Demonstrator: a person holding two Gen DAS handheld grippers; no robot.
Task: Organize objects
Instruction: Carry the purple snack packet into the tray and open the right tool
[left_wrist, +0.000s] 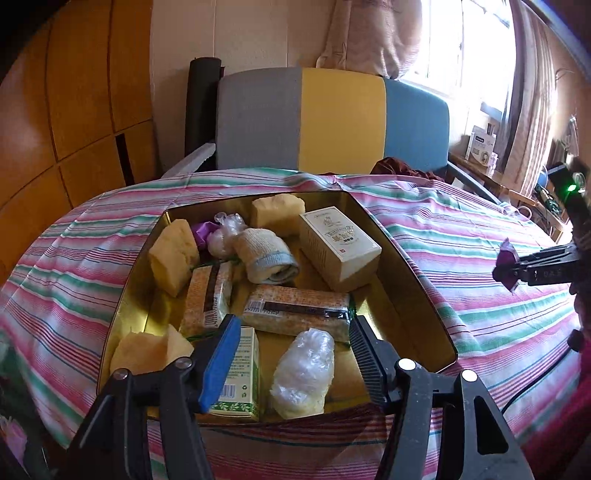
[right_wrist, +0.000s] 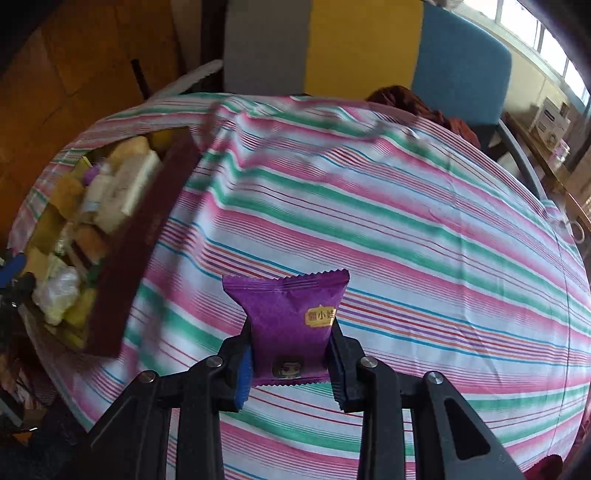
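Meanwhile the right tool (right_wrist: 291, 356) pinches a purple snack packet (right_wrist: 290, 314) above the striped table (right_wrist: 406, 221), while the left tool (left_wrist: 291, 354) hangs spread over the full tin box (left_wrist: 417, 266).

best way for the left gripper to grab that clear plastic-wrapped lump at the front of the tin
Take the plastic-wrapped lump across its narrow middle, coming down from above. It lies lengthwise between the green carton and the tin's bare floor, so fingers fit either side. The open left gripper already straddles it. The wrap looks soft, so close gently.
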